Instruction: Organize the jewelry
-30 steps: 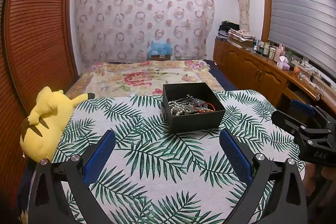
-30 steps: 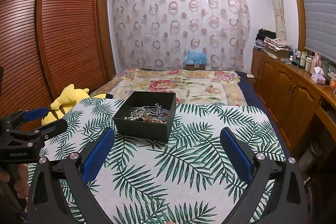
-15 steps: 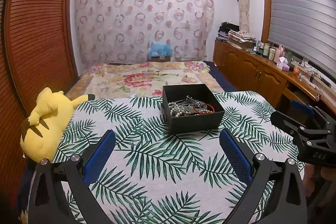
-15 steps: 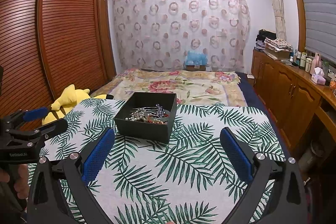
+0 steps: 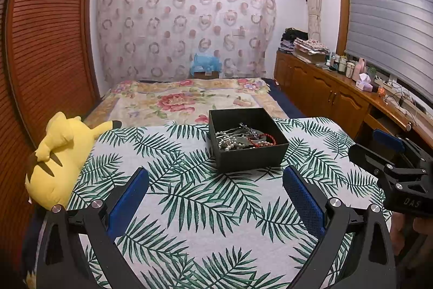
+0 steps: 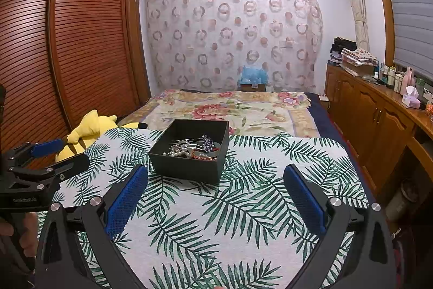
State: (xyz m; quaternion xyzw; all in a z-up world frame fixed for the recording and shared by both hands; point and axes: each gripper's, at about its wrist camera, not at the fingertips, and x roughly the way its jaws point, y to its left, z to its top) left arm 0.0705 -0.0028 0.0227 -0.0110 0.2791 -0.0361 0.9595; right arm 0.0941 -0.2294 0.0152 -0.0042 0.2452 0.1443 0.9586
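Observation:
A black open box (image 5: 254, 153) (image 6: 186, 167) stands on the leaf-print cloth. In it lies a tangle of jewelry (image 5: 243, 138) (image 6: 193, 148): pearl strings, silver hairpins, a red cord bracelet and a purple piece. My left gripper (image 5: 215, 184) is open and empty, just short of the box; it also shows at the left of the right wrist view (image 6: 58, 152). My right gripper (image 6: 215, 182) is open and empty, the box ahead and to its left; it also shows at the right of the left wrist view (image 5: 376, 144).
The leaf-print cloth (image 5: 194, 207) covers the near surface. A yellow plush toy (image 5: 59, 153) lies at its left edge. A floral bedspread (image 5: 189, 99) lies beyond. Wooden cabinets (image 5: 324, 96) with bottles run along the right; a slatted wardrobe (image 6: 67, 45) stands left.
Both views have drifted very slightly; the box sits a touch higher in the left wrist view. Both grippers stay open.

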